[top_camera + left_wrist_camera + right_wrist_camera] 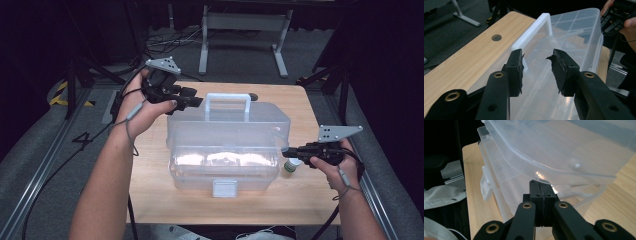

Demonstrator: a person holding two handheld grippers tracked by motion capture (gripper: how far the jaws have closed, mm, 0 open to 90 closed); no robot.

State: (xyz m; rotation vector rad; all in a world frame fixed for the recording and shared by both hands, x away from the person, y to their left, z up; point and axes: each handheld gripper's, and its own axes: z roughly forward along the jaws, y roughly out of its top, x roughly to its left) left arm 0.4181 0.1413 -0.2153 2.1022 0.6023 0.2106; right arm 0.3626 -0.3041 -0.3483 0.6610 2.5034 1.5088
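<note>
Both arms are bare, with no sleeves. Each hand carries a black two-jaw gripper, left gripper [192, 101] and right gripper [286, 149], topped by a grey three-cornered plate with small holes. Brass-ringed screws dot the jaw links, the pads look rough and frayed, and grey cables trail off along the wrists.

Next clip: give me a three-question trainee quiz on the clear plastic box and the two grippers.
1. True or false: the left gripper grips the white carry handle of the clear plastic lidded box.
2. Which gripper has its fingers pressed together with nothing between them?
3. What stands on the wooden table just right of the box: (a) a small white bottle with a green base, (b) a red mug, (c) a pair of scissors?

Key
1. False: its fingers stand apart, short of the handle.
2. The right gripper, at the box's right end.
3. (a), the bottle.
</note>
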